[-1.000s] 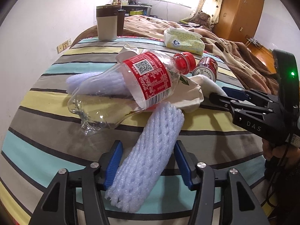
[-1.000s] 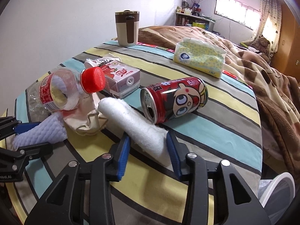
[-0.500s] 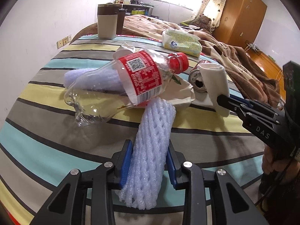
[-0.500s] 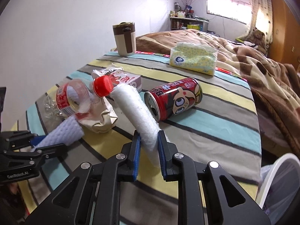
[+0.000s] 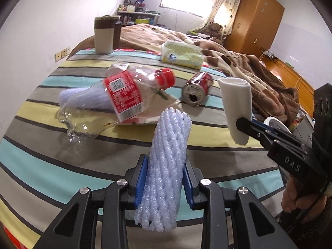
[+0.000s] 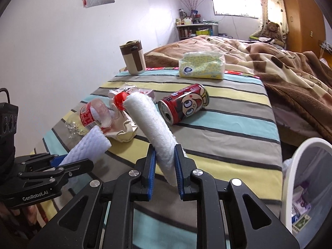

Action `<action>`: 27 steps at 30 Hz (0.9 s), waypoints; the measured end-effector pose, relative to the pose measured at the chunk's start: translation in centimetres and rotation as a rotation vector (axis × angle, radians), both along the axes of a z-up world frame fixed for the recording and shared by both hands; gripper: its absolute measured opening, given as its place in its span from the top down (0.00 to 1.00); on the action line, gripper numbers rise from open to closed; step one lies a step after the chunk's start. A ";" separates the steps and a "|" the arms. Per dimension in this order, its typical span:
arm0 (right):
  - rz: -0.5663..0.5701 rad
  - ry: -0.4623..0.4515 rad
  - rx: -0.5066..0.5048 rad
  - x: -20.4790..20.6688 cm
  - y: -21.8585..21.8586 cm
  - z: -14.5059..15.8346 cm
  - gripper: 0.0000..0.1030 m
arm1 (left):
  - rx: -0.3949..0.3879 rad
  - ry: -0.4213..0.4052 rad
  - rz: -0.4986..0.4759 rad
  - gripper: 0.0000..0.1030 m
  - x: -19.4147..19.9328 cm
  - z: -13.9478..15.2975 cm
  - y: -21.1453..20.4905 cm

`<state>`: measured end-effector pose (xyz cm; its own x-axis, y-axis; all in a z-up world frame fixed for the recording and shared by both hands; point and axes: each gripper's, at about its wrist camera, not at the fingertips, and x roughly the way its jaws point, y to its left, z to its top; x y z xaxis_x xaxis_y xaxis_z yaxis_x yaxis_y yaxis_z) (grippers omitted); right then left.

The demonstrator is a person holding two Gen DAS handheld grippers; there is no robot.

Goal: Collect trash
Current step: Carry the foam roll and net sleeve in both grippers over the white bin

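Foam everywhere on this one. Left hand-held gripper (image 5: 165,179) is clamped on a lavender foam net sleeve (image 5: 167,166), blue pads squeezing it on both sides, the sleeve sticking up off the striped tabletop (image 5: 62,161). Right hand-held gripper (image 6: 164,170) is pinching a white foam tube (image 6: 153,128) the same way, tube angled up and away from the camera. You can read "DAS" on the right one's body in the left wrist view, and "GenRobot.AI" on the left one in the right wrist view.

Rest of the trash sits around the middle of the tabletop. Crushed clear plastic bottle (image 5: 116,101) with a red cap lies on its side; the red label has a QR code and small print I can't make out. It's resting on a crumpled beige wrapper (image 6: 124,129), with another lavender foam sleeve (image 5: 83,99) seen through and behind it. A small pink carton (image 6: 148,92) sits just behind the bottle cap. Red drink can (image 6: 184,105) with a cartoon face lies on its side just beside the pile, opening toward the near edge.

Near the far edge: a yellow tissue pack (image 6: 201,67) and a beige-and-brown travel mug (image 6: 133,59) standing upright. White-rimmed trash bin (image 6: 300,178) sits off the right edge, some stuff inside.
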<state>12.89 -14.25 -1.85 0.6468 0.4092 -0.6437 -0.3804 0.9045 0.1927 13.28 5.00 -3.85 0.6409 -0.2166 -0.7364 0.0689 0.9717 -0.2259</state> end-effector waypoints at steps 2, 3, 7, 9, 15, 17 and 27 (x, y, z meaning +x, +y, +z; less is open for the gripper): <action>-0.011 -0.001 0.011 -0.4 -0.4 0.1 0.83 | -0.002 -0.008 -0.011 0.69 -0.2 0.4 -0.4; -0.017 -0.002 0.015 -0.6 -0.6 0.2 0.83 | -0.001 -0.014 -0.017 0.69 -0.3 0.6 -0.8; -0.046 0.001 0.040 -1.3 -1.8 0.3 0.83 | 0.000 -0.031 -0.037 0.69 -0.6 1.2 -1.7; -0.069 -0.004 0.050 -1.6 -2.5 0.5 0.83 | -0.002 -0.038 -0.047 0.69 -0.8 1.5 -2.3; -0.127 -0.025 0.068 -2.7 -4.6 1.1 0.83 | -0.006 -0.072 -0.088 0.69 -1.0 2.8 -4.4; -0.147 -0.028 0.074 -2.9 -5.3 1.2 0.83 | -0.005 -0.080 -0.106 0.69 -1.0 3.2 -5.3; -0.257 -0.055 0.078 -3.9 -9.3 1.9 0.83 | -0.007 -0.107 -0.189 0.69 -0.6 4.6 -9.9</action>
<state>8.97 -23.51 0.03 0.7691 0.2739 -0.5774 -0.1519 0.9560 0.2511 12.64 -4.87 0.72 0.6626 -0.3452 -0.6647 0.2736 0.9377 -0.2142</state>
